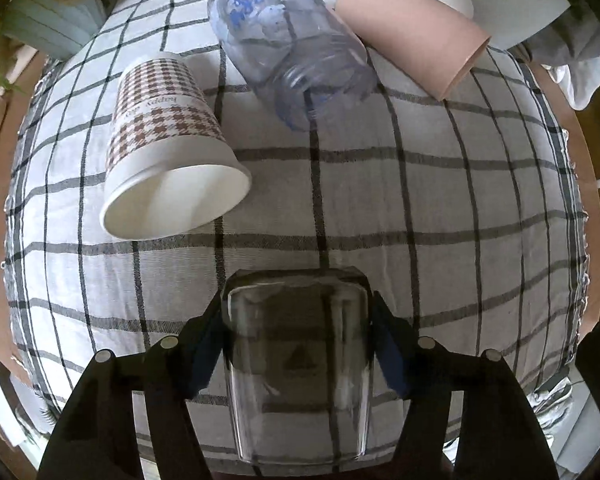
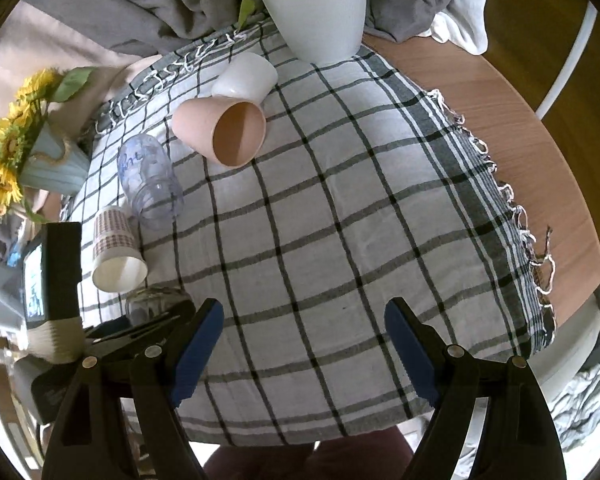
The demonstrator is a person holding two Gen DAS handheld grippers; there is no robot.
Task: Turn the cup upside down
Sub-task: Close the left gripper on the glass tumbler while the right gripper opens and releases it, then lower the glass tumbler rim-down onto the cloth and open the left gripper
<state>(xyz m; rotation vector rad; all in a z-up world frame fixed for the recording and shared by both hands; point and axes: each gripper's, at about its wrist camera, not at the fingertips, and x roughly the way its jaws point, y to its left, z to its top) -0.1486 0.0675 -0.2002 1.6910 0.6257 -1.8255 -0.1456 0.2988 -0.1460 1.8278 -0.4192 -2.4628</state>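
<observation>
Left gripper clamped on clear glass cup, blue pads pressing both sides of its wall. Base end of the glass pointing forward, away from the tool, rim end back toward the camera; looks held above the checked cloth, though contact with the cloth hard to confirm from this angle. Right gripper spread wide, holding nothing, hanging over bare cloth with only the grid pattern between its fingers. Ahead-left of the left tool: houndstooth paper cup on its side, mouth toward the camera. Straight ahead and farther out: clear plastic jar with blue lettering, also on its side. Ahead-right: pink cup lying down, white cup just behind and apparently touching it. From the right wrist view, white plant pot far ahead at cloth edge, sunflowers far left. Progress estimate: grasp done, and rotation probably done or close, going by the base-forward pose. Left to do: set glass rim-down on the cloth in the free patch just ahead of the tool, release, back off. Other cups all on their sides, none flipped yet if they count.
</observation>
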